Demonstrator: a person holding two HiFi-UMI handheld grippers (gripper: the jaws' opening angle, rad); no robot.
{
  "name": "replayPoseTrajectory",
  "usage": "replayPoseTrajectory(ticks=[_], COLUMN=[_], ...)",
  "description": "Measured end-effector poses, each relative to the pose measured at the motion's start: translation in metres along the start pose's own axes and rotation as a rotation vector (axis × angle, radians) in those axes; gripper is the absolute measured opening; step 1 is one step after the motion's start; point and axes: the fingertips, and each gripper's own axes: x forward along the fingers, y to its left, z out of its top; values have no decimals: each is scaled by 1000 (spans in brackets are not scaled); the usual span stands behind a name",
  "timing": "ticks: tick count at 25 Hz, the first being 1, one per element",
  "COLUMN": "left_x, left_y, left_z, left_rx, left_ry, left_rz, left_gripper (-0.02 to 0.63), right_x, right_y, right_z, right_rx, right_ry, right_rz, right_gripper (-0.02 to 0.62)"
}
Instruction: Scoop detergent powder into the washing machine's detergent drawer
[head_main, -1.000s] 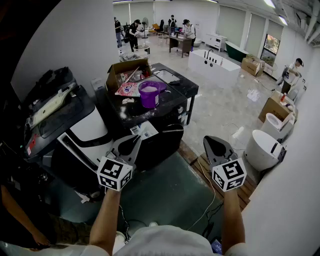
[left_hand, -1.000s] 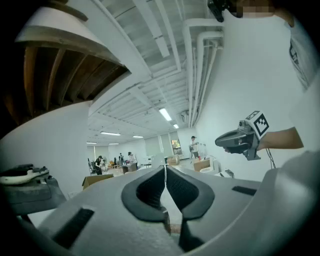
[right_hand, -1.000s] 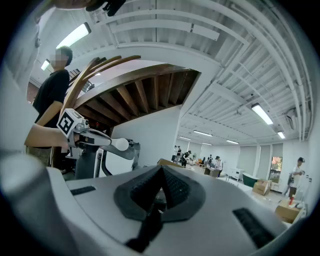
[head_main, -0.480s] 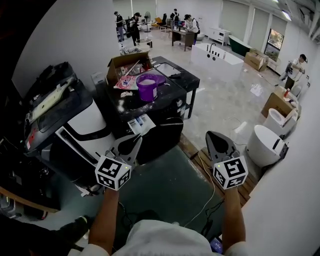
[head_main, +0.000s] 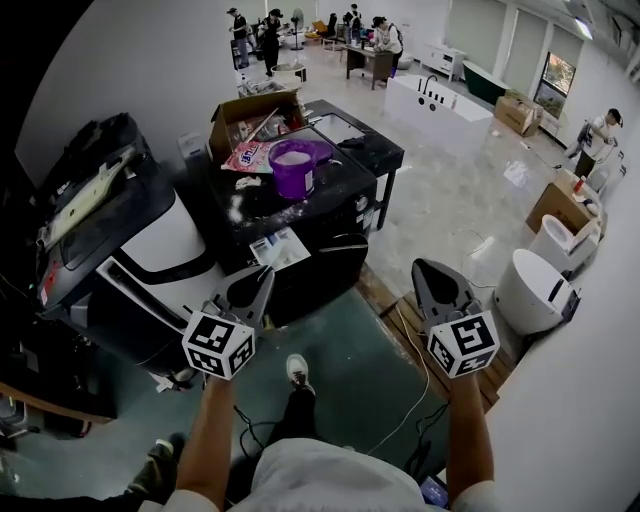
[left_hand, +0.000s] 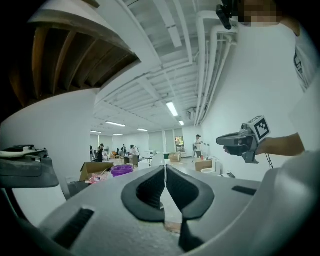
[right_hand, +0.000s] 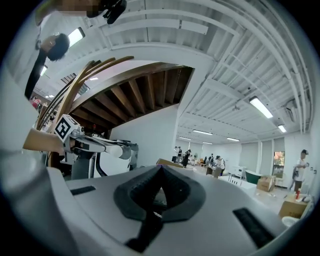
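You hold both tools out in front of you at about the same height, well apart from each other. The left gripper (head_main: 254, 287) has its two dark padded jaws pressed together with nothing between them. The right gripper (head_main: 432, 281) is the same, jaws closed on nothing. Each tool appears in the other's camera: the right gripper (left_hand: 243, 142) off to one side against a white wall, the left gripper (right_hand: 89, 143) below a dark wooden stair.

Below your hands lies a dark green floor mat (head_main: 340, 390), with your shoe (head_main: 297, 372) on it between your arms. A thin white cable (head_main: 420, 392) trails across the mat, and wooden boards (head_main: 395, 322) edge it on the right.

Just beyond the left tool stands a black front-loading washing machine (head_main: 325, 255). Its flat black top is dusted with pale spilled specks. On that top, well beyond both tools, stands a round purple plastic tub (head_main: 296, 172) filled with white powder (head_main: 296, 157). A pink printed packet (head_main: 250, 156) lies beside the tub, and an open brown cardboard box (head_main: 240, 118) sits behind it. I cannot make out the detergent drawer.

To the left is a tilted white-and-black appliance (head_main: 165, 250). To the right, on the pale glossy floor (head_main: 450, 200), stands a white toilet (head_main: 530, 290). Farther back is a long white bathtub (head_main: 435, 105), and people (head_main: 385, 35) stand around tables at the far end.
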Motion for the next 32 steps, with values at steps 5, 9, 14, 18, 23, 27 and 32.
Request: replayPoseTrajectory(ticks=[5, 9, 14, 18, 23, 27, 32], left_x=[62, 112, 164, 197, 229, 255, 277], left_y=[81, 150, 225, 269, 306, 324, 347], left_z=[-7, -4, 2, 0, -10, -27, -47], left_rx=[-7, -2, 10, 7, -4, -1, -25], left_ry=[-11, -4, 8, 21, 59, 115, 173], left_rz=[13, 19, 20, 4, -25, -47, 0], left_gripper=[15, 15, 15, 15, 15, 15, 15], right_x=[91, 172, 262, 318, 373, 407, 446], right_y=[-18, -37, -52, -64, -69, -72, -81], right_z=[-2, 0, 5, 4, -4, -21, -42], right_rx=[28, 39, 34, 30, 15, 3, 21], right_ry=[-18, -1, 15, 22, 53, 93, 125], right_rz=[30, 41, 52, 30, 30, 47, 89], right_gripper=[5, 5, 5, 5, 5, 5, 5])
